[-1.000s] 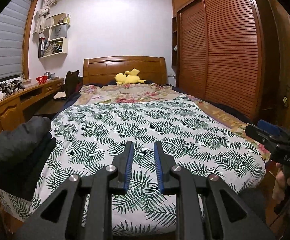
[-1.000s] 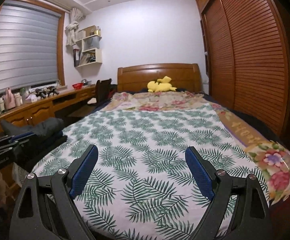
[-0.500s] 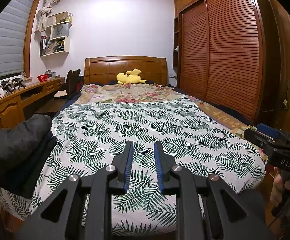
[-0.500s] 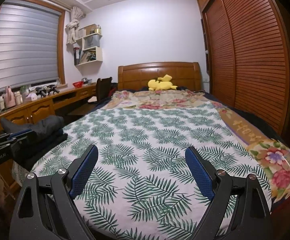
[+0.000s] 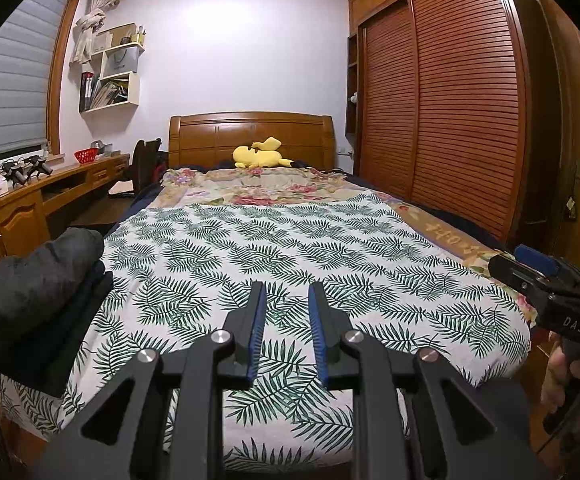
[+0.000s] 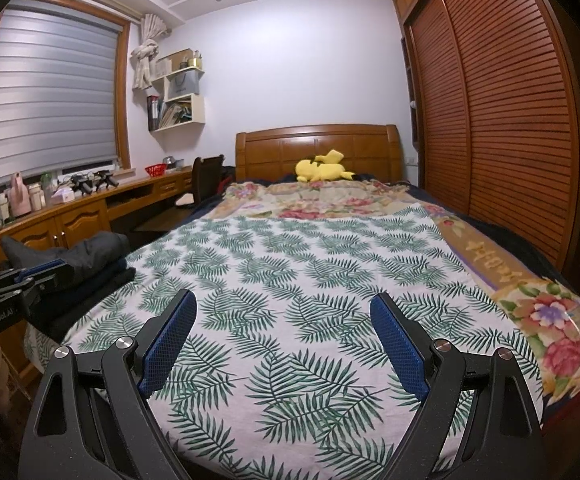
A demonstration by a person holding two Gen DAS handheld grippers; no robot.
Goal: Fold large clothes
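A pile of dark folded clothes point(image 5: 29, 292) lies at the bed's near left corner; it also shows in the right wrist view point(image 6: 85, 258). A palm-leaf sheet point(image 5: 290, 256) covers the bed. My left gripper point(image 5: 285, 300) hovers over the foot of the bed, its jaws a narrow gap apart and empty. My right gripper point(image 6: 281, 312) is wide open and empty over the same sheet. Each gripper appears in the other's view, the right one point(image 5: 542, 280) and the left one point(image 6: 17, 280).
A yellow plush toy point(image 5: 259, 152) lies by the wooden headboard point(image 5: 249, 132). A floral blanket point(image 6: 322, 200) covers the far half. A slatted wardrobe point(image 5: 450, 120) stands on the right. A wooden desk point(image 6: 69, 216) with bottles and a chair point(image 6: 205, 176) runs along the left.
Both grippers have drifted slightly; the clothes pile sits a little lower and further left in the left wrist view. Jaw openings are unchanged.
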